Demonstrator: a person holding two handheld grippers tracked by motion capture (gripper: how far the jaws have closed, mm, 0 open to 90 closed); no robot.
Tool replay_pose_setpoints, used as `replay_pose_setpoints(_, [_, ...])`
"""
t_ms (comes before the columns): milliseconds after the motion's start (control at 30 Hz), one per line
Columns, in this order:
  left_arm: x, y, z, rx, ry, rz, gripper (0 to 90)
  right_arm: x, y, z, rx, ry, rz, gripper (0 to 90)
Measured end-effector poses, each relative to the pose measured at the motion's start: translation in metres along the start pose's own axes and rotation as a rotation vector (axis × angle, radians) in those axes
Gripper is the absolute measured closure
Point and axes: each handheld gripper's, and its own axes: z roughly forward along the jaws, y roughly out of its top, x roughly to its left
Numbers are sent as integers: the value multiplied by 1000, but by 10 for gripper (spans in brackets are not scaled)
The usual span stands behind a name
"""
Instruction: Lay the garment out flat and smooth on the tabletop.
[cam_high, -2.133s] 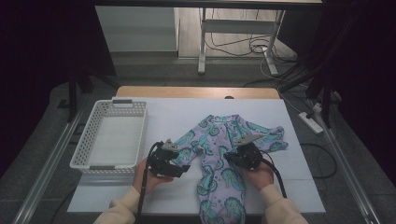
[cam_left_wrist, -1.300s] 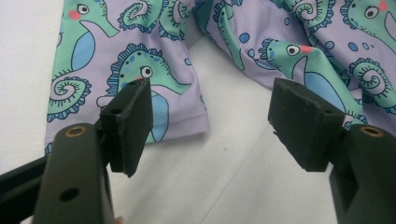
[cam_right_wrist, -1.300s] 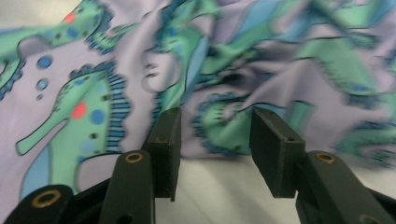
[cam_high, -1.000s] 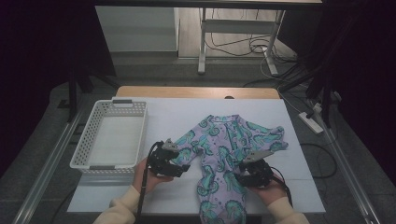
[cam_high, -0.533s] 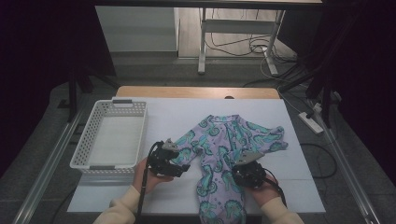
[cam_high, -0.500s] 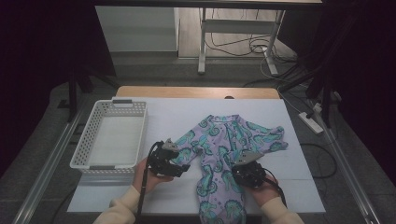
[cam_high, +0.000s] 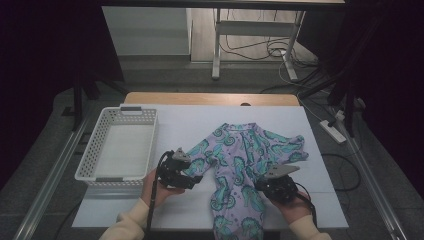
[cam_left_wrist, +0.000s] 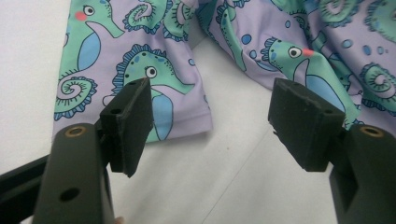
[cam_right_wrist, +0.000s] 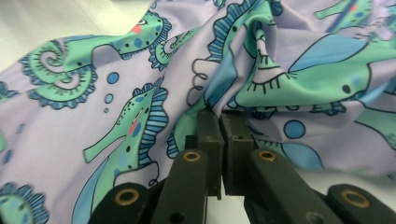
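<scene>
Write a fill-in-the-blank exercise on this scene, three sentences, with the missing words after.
1. The right gripper is ____ on a fold of the seahorse garment.
2. The left gripper has its jaws ____, above a sleeve cuff.
3. The white basket stands to the ____ of the garment in the high view.

Missing words: shut; open; left

Bare mat (cam_high: 200, 120) beyond garment (cam_high: 245, 155) (basket (cam_high: 120, 145) left)

Dark room; grey floor (cam_high: 45, 165); white table (cam_high: 200, 125)
</scene>
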Motion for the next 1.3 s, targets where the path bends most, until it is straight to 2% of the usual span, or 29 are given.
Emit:
replay_pose_setpoints(233, [0, 0, -1, -2, 0, 1, 311, 1, -19, -32, -26, -12, 22, 879])
replay_pose_setpoints(433, [0, 1, 0, 0, -1, 2, 311, -1, -34, -48, -19, -25, 45, 880])
replay_pose_setpoints(567, [0, 1, 1, 1, -2, 2, 311, -4, -41, -52, -9, -30, 59, 880])
replay_pose_setpoints(733, [-1, 1, 2, 5, -1, 3, 311, -5, -42, -50, -4, -13, 66, 881])
replay_pose_setpoints(1033, [0, 0, 1, 4, -1, 1, 311, 9, -45, -52, 41, 22, 21, 893])
replay_pose_setpoints(1233, [0, 1, 2, 5, -2, 4, 311, 14, -53, -60, 38, 35, 32, 894])
replay_pose_setpoints(1300, [0, 1, 2, 5, -3, 2, 311, 17, -54, -62, 34, 59, 30, 894])
